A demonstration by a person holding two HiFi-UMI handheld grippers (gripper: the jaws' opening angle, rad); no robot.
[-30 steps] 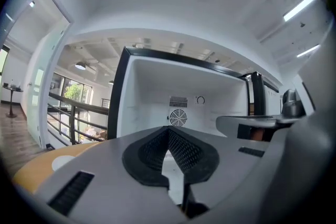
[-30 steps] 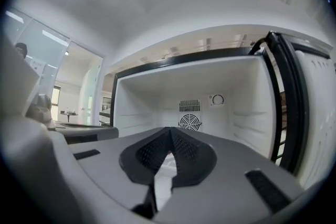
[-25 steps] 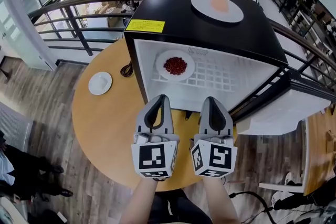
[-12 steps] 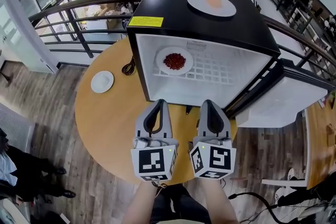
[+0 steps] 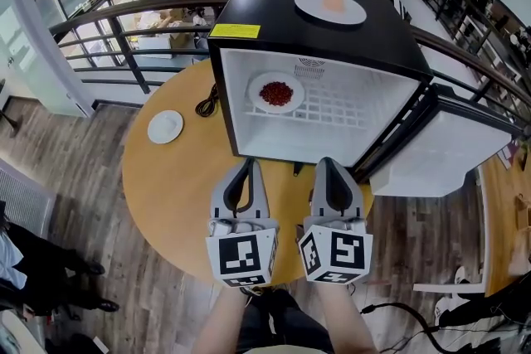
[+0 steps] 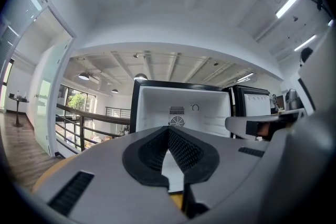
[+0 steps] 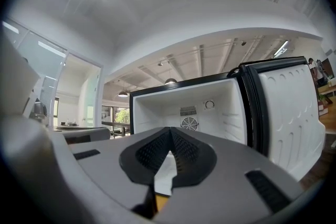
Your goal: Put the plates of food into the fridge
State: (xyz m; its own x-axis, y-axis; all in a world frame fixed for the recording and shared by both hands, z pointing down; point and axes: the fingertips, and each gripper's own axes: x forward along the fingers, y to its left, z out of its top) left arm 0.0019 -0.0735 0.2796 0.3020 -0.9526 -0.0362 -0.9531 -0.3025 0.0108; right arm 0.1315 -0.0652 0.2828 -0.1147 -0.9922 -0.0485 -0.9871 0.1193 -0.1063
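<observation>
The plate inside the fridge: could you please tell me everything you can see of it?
The plate is round, white and glossy, perhaps ceramic, with a small heap of red food at its middle. It lies flat on the white wire shelf, at the left of the open fridge. Only the shelf touches it.

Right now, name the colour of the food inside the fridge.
Red food on a white plate; best in head view.
</observation>
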